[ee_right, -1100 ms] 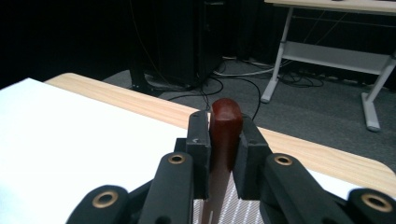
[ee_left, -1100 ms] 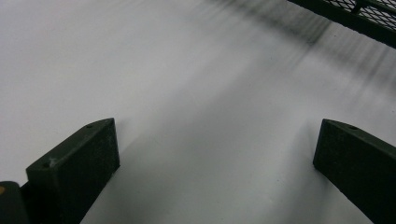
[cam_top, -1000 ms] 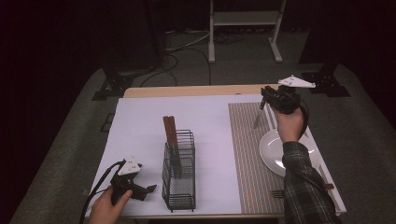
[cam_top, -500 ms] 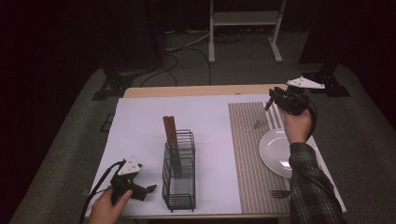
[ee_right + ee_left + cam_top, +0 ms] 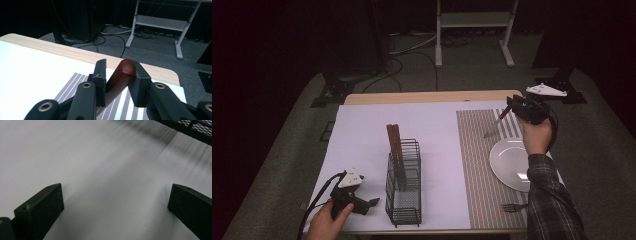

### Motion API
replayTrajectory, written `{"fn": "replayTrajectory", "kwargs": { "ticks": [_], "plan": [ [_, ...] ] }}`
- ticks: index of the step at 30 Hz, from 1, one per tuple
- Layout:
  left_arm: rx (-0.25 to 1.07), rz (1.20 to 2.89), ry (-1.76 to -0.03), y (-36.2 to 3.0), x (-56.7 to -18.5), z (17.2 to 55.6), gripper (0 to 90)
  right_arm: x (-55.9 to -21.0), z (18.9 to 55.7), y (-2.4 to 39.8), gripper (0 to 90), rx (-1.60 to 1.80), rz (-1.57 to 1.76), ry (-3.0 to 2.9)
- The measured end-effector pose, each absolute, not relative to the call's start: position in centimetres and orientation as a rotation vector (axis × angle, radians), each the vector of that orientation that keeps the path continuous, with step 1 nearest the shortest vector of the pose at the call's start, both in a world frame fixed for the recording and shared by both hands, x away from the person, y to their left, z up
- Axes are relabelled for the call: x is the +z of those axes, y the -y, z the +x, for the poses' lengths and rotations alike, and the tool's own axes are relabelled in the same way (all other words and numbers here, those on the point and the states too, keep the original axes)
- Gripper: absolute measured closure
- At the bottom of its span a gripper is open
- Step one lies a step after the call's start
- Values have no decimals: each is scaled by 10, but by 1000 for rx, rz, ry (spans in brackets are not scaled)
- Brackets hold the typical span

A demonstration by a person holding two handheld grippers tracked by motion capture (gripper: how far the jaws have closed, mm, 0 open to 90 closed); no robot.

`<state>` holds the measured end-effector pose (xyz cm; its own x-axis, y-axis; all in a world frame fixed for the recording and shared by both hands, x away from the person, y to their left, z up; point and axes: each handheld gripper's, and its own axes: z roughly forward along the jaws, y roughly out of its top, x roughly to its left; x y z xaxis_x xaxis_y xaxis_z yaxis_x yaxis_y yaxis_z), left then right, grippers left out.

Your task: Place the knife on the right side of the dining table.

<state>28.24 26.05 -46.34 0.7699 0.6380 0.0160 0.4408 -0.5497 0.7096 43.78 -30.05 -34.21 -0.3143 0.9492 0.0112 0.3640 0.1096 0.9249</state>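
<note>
My right gripper hovers over the far right corner of the striped placemat. A knife slants from it down and to the left, its tip at the mat. In the right gripper view the knife's red-brown handle sits crosswise between the pads of the right gripper and touches both. These jaws have just been opening a little. My left gripper rests open on the white sheet at the front left. Nothing lies between the fingers of the left gripper.
A black wire rack stands at the front centre with two brown-handled utensils upright in it. A white plate lies on the placemat, with a fork near the front edge. A metal stand is on the floor beyond the table.
My right hand has drifted a little to the right with the knife, uncovering more of the plate. The left hand has stayed put.
</note>
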Motion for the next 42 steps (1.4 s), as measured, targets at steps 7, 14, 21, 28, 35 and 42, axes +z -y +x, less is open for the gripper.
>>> {"fn": "replayTrajectory", "kwargs": {
  "ticks": [7, 14, 21, 28, 35, 42],
  "plan": [
    [356, 2243, -800, -261, -463, 283, 0, -345, 436, 310, 666, 1170, 1303, -1760],
    [356, 2243, -800, -261, -463, 282, 0, -350, 435, 320, 646, 1162, 1337, -1745],
    [354, 2242, -801, -260, -463, 282, 0, -356, 434, 327, 622, 1155, 1373, -1731],
    [355, 2243, -800, -261, -463, 282, 0, -361, 433, 333, 597, 1143, 1404, -1721],
    [354, 2243, -801, -260, -463, 282, 0, -368, 432, 341, 569, 1130, 1441, -1714],
    [354, 2243, -801, -260, -463, 282, 0, -374, 432, 348, 547, 1115, 1472, -1711]
  ]
}}
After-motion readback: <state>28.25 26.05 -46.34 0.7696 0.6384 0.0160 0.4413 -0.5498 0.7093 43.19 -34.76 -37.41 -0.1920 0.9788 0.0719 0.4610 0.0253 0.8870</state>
